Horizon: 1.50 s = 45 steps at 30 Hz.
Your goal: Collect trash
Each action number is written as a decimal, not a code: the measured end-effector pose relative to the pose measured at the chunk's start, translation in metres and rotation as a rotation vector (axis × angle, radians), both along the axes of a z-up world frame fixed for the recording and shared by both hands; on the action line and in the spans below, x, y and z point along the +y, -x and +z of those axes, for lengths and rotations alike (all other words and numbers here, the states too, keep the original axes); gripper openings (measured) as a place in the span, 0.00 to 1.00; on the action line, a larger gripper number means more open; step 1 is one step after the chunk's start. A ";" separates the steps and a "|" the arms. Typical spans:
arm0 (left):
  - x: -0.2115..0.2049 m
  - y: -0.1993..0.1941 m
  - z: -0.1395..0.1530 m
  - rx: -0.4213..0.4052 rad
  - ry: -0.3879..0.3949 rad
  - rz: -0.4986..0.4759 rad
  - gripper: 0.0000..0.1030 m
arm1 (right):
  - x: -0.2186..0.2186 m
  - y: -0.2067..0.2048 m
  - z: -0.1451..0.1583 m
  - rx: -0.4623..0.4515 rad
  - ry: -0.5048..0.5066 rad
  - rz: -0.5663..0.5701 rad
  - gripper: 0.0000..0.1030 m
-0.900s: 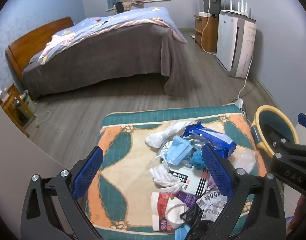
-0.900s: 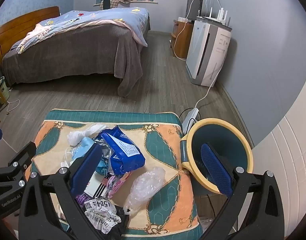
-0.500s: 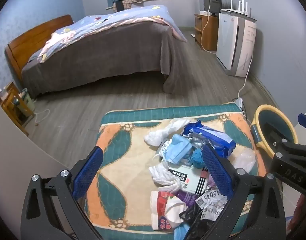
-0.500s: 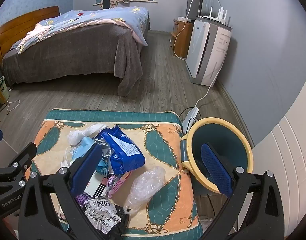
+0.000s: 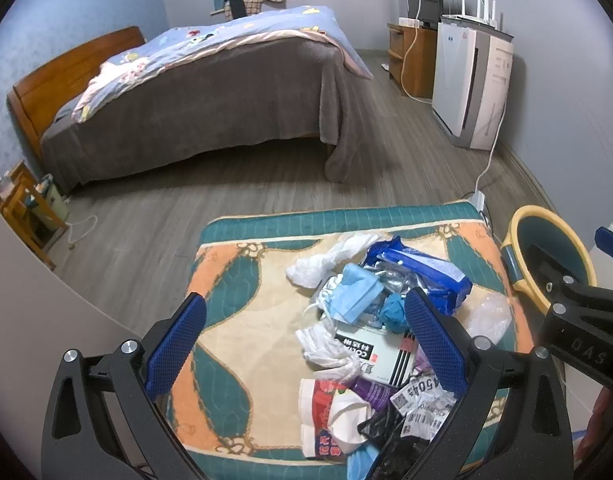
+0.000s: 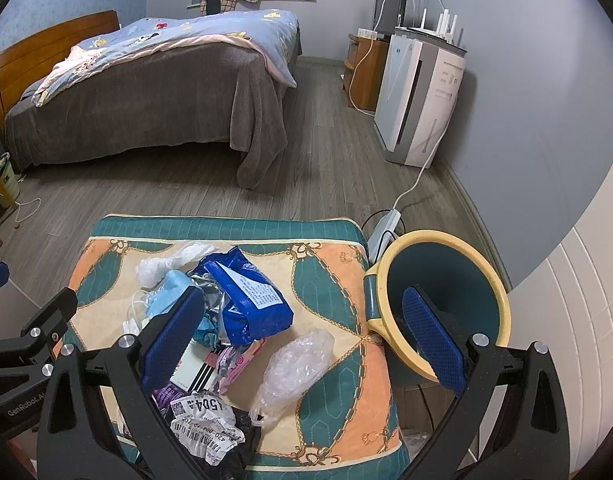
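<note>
A pile of trash lies on a patterned cushion (image 5: 234,320): a blue wipes packet (image 5: 422,268), a blue face mask (image 5: 356,292), white tissues (image 5: 326,260), a clear plastic bag (image 6: 298,364) and crumpled labels (image 6: 206,428). A teal bin with a yellow rim (image 6: 442,300) stands right of the cushion. My left gripper (image 5: 302,344) is open above the near side of the pile. My right gripper (image 6: 302,340) is open above the plastic bag, its right finger over the bin. Both are empty.
A bed (image 6: 146,92) with a grey blanket stands across the wooden floor. A white air purifier (image 6: 418,100) and a wooden cabinet line the right wall. A power strip and cable (image 6: 386,220) lie behind the bin. A small wooden stand (image 5: 22,208) is at left.
Both grippers have shifted only slightly; the left view has drifted a little. Nothing was taken hold of, and both stay open.
</note>
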<state>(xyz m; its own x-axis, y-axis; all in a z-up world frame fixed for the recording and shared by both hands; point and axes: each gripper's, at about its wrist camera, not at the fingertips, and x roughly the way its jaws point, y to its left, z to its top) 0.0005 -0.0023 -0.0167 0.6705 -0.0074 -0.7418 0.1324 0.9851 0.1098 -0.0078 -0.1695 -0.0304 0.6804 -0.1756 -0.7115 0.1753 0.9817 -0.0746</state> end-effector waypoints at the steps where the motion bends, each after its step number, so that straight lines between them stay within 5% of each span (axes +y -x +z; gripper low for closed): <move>1: 0.000 0.000 0.000 0.001 -0.001 0.001 0.95 | 0.000 0.000 0.000 0.000 -0.001 0.001 0.95; 45: -0.002 0.000 -0.003 0.008 0.002 -0.003 0.95 | -0.001 0.000 -0.001 0.004 -0.006 -0.002 0.95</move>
